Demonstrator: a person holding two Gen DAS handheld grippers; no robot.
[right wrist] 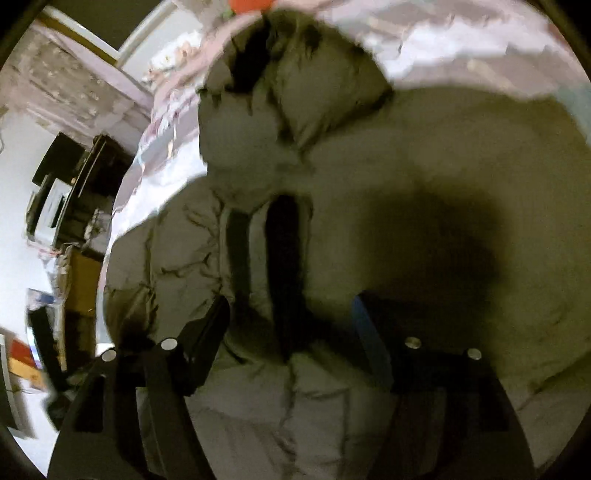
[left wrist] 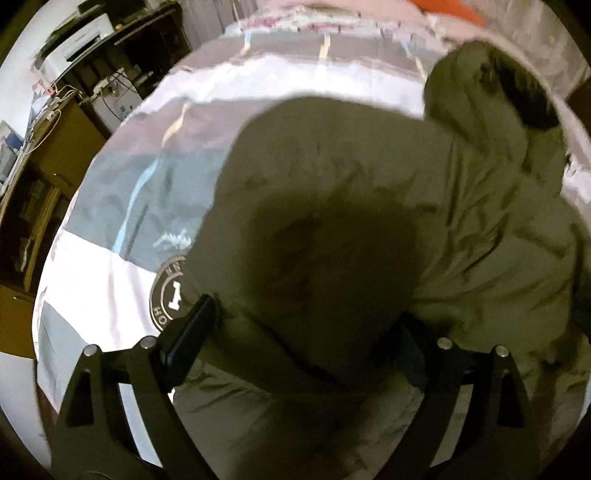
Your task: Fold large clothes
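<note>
A large olive-green padded jacket with a fur-trimmed hood lies spread on a bed. In the right wrist view the jacket fills the frame, with its hood at the top and its dark front opening running down the middle. My left gripper is open and wide, its fingers straddling a puffy fold of the jacket close below. My right gripper is open too, its fingers apart just above the jacket's front.
The jacket lies on a quilt with grey, white and blue panels and a round logo. A desk with a printer and cables stands left of the bed. An orange item lies at the bed's far end.
</note>
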